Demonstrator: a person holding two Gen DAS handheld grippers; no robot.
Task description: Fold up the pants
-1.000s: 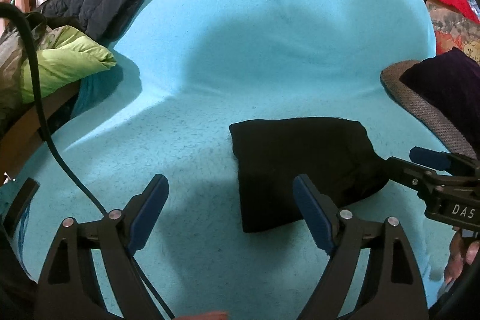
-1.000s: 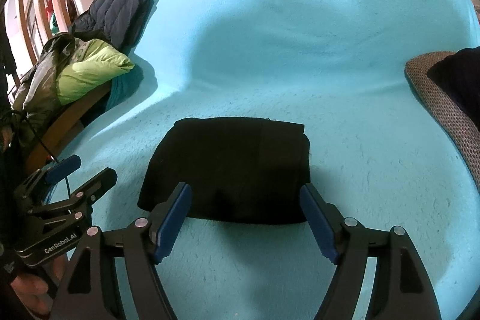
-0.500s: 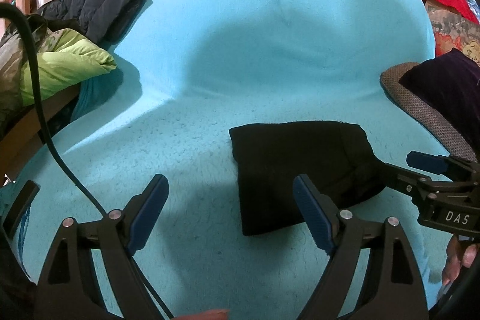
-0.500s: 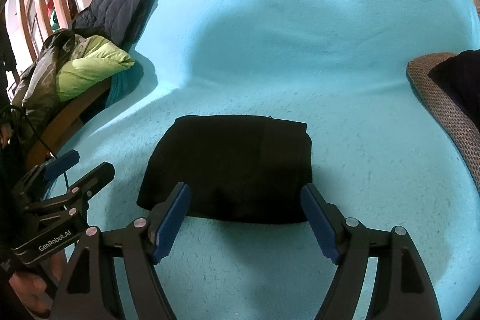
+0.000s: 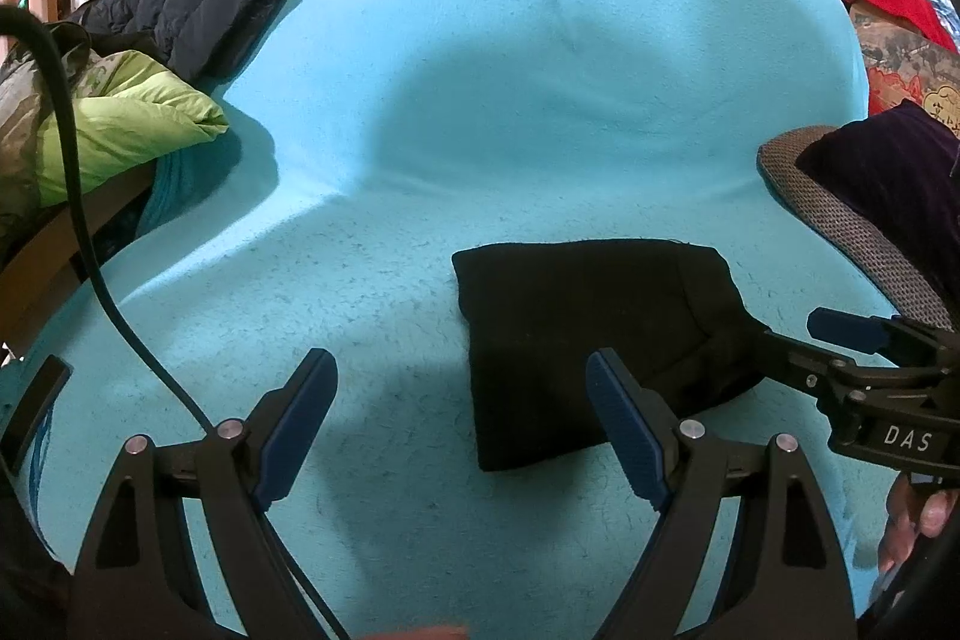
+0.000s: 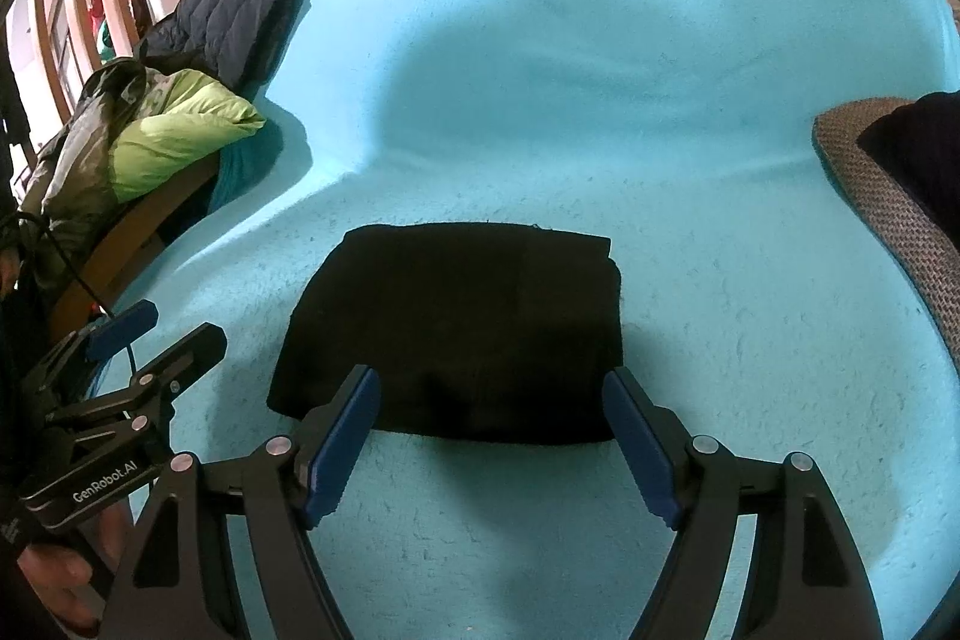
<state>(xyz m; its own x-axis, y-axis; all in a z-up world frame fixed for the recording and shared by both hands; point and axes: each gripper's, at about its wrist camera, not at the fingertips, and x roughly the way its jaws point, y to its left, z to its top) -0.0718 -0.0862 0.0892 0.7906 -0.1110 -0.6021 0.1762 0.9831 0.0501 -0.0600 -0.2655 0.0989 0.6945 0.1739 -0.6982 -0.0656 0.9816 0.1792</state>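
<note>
Black pants [image 6: 462,334] lie folded into a compact rectangle on the turquoise blanket [image 6: 600,112]. The right hand-held gripper [image 6: 489,445] hovers at their near edge, released and empty. The left hand-held gripper [image 5: 459,421] hangs beside them, wide apart, grasping nothing.

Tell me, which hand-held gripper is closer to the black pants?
Right. The right hand-held gripper hovers open over the pants' near edge; the left hand-held gripper is open, off their left side.
</note>
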